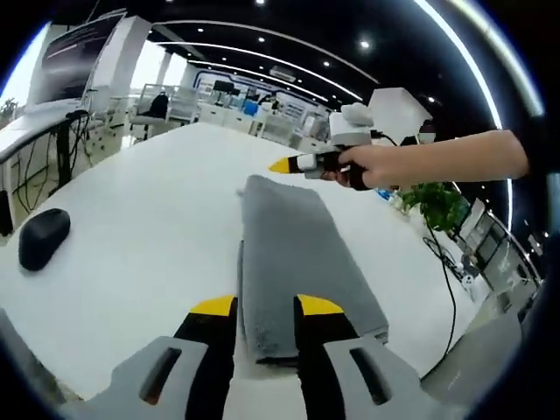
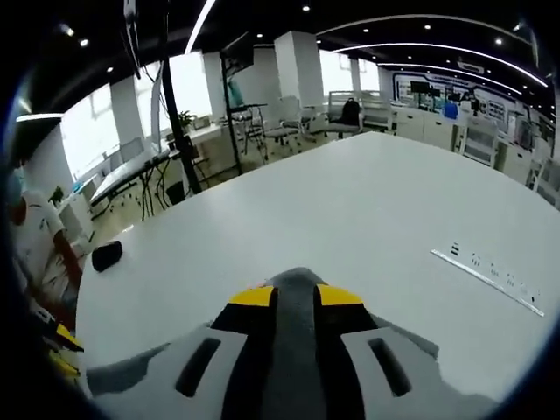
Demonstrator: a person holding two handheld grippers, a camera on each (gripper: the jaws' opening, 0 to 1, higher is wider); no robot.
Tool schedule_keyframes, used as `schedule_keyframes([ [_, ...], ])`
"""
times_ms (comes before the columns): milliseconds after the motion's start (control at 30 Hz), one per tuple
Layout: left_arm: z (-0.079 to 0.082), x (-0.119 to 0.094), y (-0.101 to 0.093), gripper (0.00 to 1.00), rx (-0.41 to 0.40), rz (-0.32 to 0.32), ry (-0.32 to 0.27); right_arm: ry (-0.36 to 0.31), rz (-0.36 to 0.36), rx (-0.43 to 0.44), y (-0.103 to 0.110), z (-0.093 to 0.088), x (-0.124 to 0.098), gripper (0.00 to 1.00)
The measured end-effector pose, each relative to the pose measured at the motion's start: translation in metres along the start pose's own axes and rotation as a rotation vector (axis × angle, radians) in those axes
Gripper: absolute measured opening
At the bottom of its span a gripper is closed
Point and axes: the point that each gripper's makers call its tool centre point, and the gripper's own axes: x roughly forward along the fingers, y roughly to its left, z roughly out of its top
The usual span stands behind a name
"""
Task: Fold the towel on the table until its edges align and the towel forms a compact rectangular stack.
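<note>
Yellow-tipped and black, the left tool [image 1: 267,306] sits with its two jaws astride the near end of the grey towelling cloth [image 1: 293,254], cloth filling the gap between them, clamped on it. That towel lies folded into a long narrow strip on the white bench [image 1: 140,227], running away toward the far edge. At its far end the right tool [image 1: 284,164] hovers, held in a person's hand [image 1: 367,166]. In the right gripper view, the right tool [image 2: 296,296] has grey towel [image 2: 297,350] pinched between its jaws. A black computer mouse [image 1: 42,236] rests well off to the side.
</note>
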Motion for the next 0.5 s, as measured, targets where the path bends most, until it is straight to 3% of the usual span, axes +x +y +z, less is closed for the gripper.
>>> schedule_keyframes([
  [333,0.028,0.036,0.025,0.28,0.095,-0.01,0.05,0.045,-0.057,0.051,-0.025,-0.038,-0.04,0.24],
  [500,0.038,0.055,0.033,0.25,0.149,-0.017,0.073,0.098,-0.039,0.036,-0.026,-0.071,-0.06,0.27],
])
